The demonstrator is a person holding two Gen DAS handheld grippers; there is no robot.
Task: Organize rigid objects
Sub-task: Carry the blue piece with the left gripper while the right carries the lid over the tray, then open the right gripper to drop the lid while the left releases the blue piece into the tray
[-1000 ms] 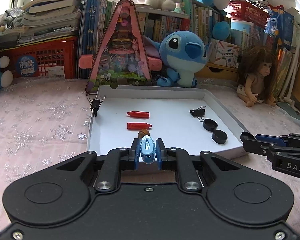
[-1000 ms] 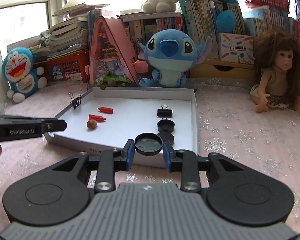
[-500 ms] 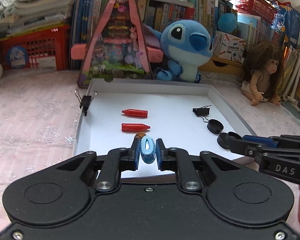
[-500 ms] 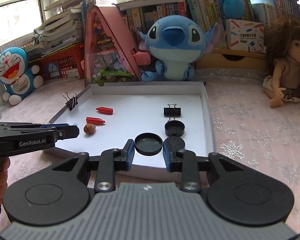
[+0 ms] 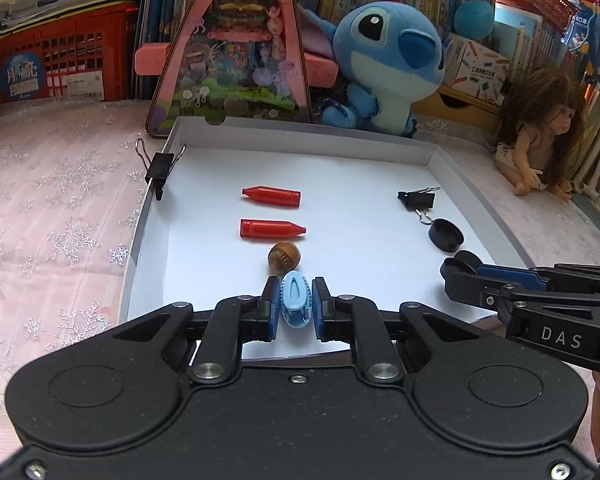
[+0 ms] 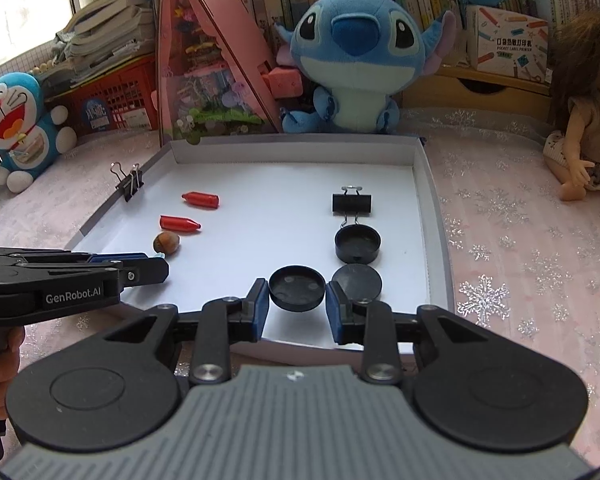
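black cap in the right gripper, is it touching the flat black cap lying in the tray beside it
Cannot tell. In the right wrist view the held black cap and the flat black cap show a thin gap, but the finger hides where they come nearest.

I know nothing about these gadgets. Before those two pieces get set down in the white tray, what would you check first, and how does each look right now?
1. Left hand-held gripper shut on blue clip: ok.
2. Right hand-held gripper shut on black cap: ok.
3. Bare tray floor near the two caps lying there: ok.
4. Clip clear of nut: cannot tell; they look very close.
5. Grippers apart from each other: ok.
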